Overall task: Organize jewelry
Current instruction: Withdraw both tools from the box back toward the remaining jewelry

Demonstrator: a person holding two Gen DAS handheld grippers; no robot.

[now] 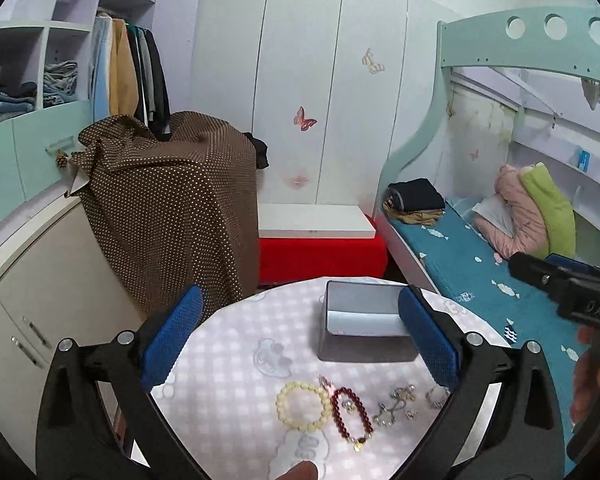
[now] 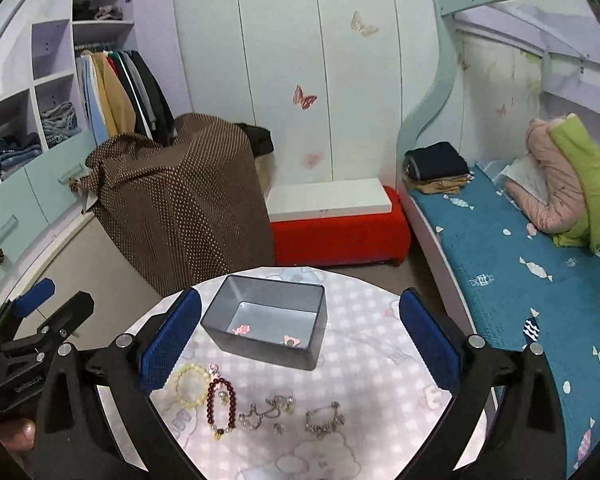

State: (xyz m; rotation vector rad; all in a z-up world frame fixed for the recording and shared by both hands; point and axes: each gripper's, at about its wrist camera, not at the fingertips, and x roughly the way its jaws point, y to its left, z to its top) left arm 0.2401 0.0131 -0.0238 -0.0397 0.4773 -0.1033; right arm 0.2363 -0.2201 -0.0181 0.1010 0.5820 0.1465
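Silver chains [image 2: 324,418] tangled, indistinct; gray box [image 2: 266,326] contents blurred.

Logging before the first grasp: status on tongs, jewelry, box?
Left tongs, right tongs open, empty. Bracelets and chains loose on table; grey box holds two small pink pieces. Nothing blocking.
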